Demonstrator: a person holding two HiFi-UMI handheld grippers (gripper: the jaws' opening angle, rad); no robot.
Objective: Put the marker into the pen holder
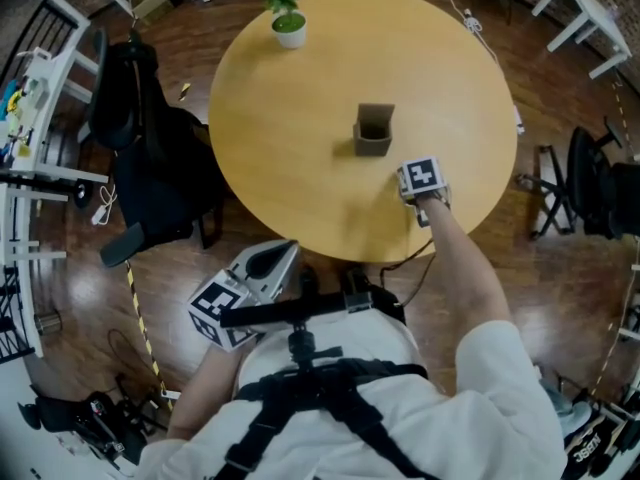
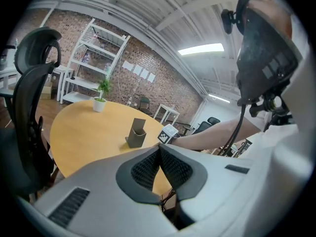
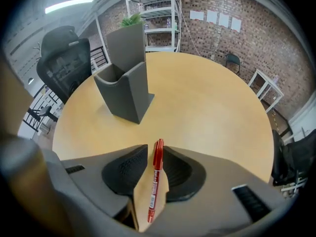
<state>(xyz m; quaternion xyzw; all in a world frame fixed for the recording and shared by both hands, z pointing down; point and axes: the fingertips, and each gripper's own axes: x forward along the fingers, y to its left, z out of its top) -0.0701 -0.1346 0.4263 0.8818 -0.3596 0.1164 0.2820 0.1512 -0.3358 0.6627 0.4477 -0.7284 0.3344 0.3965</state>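
A red marker [image 3: 156,181] lies lengthwise between the jaws of my right gripper [image 3: 152,157], tip toward the camera. Bare table shows between the marker and the left pad, so the jaws stand open around it. The grey pen holder [image 3: 126,83] stands upright and empty a little ahead and to the left. In the head view, my right gripper [image 1: 415,180] rests low over the round wooden table [image 1: 300,148], just right of the pen holder [image 1: 373,131]; the marker is hidden there. My left gripper [image 1: 262,276] hangs off the table near my body, its pads [image 2: 148,169] meeting at the tip with nothing between them.
A small potted plant [image 1: 287,8] stands at the table's far edge. A black office chair [image 1: 140,138] sits at the table's left, another chair [image 1: 600,183] at the right. White shelving and desks ring the room.
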